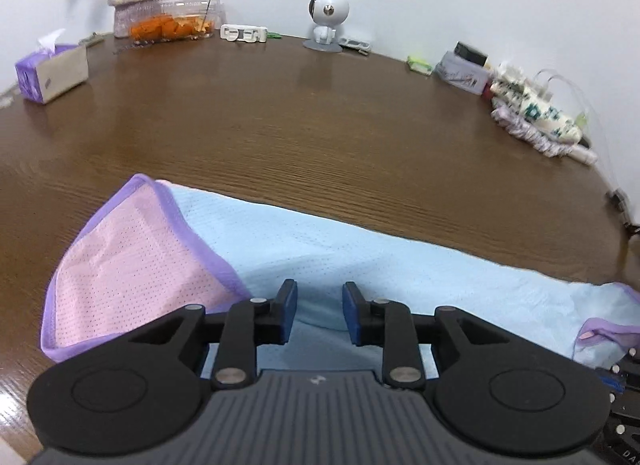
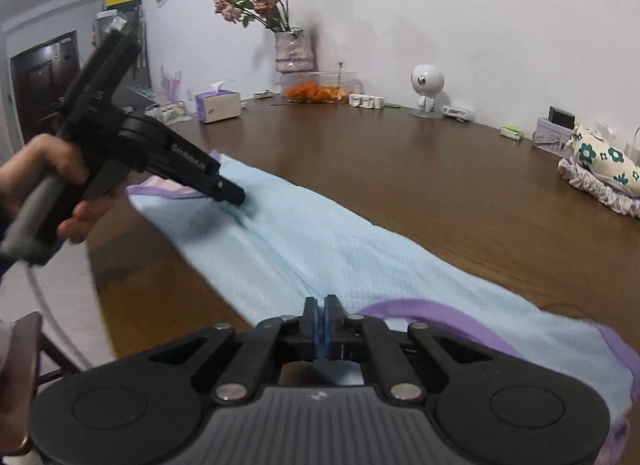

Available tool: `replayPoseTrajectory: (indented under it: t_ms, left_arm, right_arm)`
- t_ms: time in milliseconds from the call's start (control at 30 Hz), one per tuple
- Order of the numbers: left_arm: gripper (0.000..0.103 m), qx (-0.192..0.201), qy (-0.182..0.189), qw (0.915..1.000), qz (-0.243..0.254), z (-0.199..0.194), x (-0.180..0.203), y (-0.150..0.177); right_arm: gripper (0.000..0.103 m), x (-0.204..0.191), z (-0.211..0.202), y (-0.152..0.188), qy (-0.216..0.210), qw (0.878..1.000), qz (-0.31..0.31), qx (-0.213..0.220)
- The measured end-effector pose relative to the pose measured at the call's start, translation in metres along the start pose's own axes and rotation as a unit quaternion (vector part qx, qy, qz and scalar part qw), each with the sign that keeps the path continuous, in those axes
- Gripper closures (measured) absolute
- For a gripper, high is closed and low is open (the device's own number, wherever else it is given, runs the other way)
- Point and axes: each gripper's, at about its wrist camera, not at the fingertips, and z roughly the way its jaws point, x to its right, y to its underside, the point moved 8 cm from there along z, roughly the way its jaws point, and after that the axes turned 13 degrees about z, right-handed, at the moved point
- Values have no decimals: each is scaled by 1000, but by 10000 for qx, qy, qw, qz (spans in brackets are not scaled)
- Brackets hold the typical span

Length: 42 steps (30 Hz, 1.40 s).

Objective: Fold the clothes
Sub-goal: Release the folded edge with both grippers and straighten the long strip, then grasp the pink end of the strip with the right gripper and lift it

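A light blue mesh garment (image 1: 360, 261) with purple trim and a pink inside (image 1: 128, 265) lies stretched along the near side of the brown table (image 1: 300, 125). My left gripper (image 1: 320, 299) is open just above the blue cloth near its pink end, with nothing between the fingers. In the right wrist view a hand (image 2: 60, 185) holds that left gripper (image 2: 234, 195) with its tip down on the garment (image 2: 320, 241). My right gripper (image 2: 321, 305) is shut on a raised crease of the blue cloth near the purple-trimmed end (image 2: 440, 309).
Along the wall stand a tissue box (image 1: 52, 69), a vase of flowers (image 2: 294, 51), a clear container of orange food (image 1: 176, 23) and a small white figure (image 1: 326, 21). Folded clothes (image 1: 540, 121) sit at the right. A chair (image 2: 24, 377) is beside the table's near-left edge.
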Motion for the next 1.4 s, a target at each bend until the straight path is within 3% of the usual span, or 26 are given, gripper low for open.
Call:
replayPoseTrajectory:
  t_ms: [100,200,233,267,333,400,433,600,667,767,833,1000,1067,1133,1267,1400]
  left_arm:
    - [79,-66,-66,9997,-211,-6,-5,-2]
    - [70,174,-78,9998,-83,-23,11,-9]
    - [68,296,-44,9995,17,-29,21,-11]
    - [67,388,-5,9992,111,-33,29,-12]
    - [67,512,34,9984,247,-37,43,-14]
    - [67,511,2,9984,254,-32,48,-15]
    - [67,488,-22,9986,219,-30,47,-14]
    - [66,427,-151,9990,1,-26,39,-11]
    - [64,460,-225,9987,-30,-32,33,-8]
    - [63,465,-377,9980,-177,-39,19,-2]
    - [63,464,-465,9975,-278,-43,10,3]
    - [63,484,-579,9961,-461,-50,-8,11]
    - [63,519,-616,9953,-529,-53,-15,14]
    - [63,574,-651,9944,-607,-58,-19,15]
    - [62,629,-774,9925,-711,-70,-28,23]
    - [59,596,-960,9895,-898,-83,-40,40]
  right_arm:
    - [103,6,-6,4,102,9999,16,51]
    - [95,3,-27,2,317,9993,-11,198]
    - [88,6,-38,-2,407,9983,81,415]
    - [72,18,-56,-6,648,9950,303,700]
    - [48,53,-83,-8,1516,9780,818,1179]
    - [46,89,-108,-3,2405,9487,1406,1494]
    - [46,103,-114,2,2648,9374,1704,1485]
    - [49,134,-98,25,2781,9067,2986,1062]
    - [71,127,-88,28,2660,9136,2915,977]
    - [89,108,-70,32,2745,9318,2225,828]
    - [94,104,-65,27,2819,9347,1996,835]
    - [98,121,-86,18,3194,9202,2040,979]
    - [98,113,-101,0,2941,9271,1911,1325]
    - [98,89,-102,-21,2416,9419,1670,1632]
    - [98,39,-49,-31,1711,9675,1255,1374]
    - [98,-11,3,-40,993,9854,829,1106]
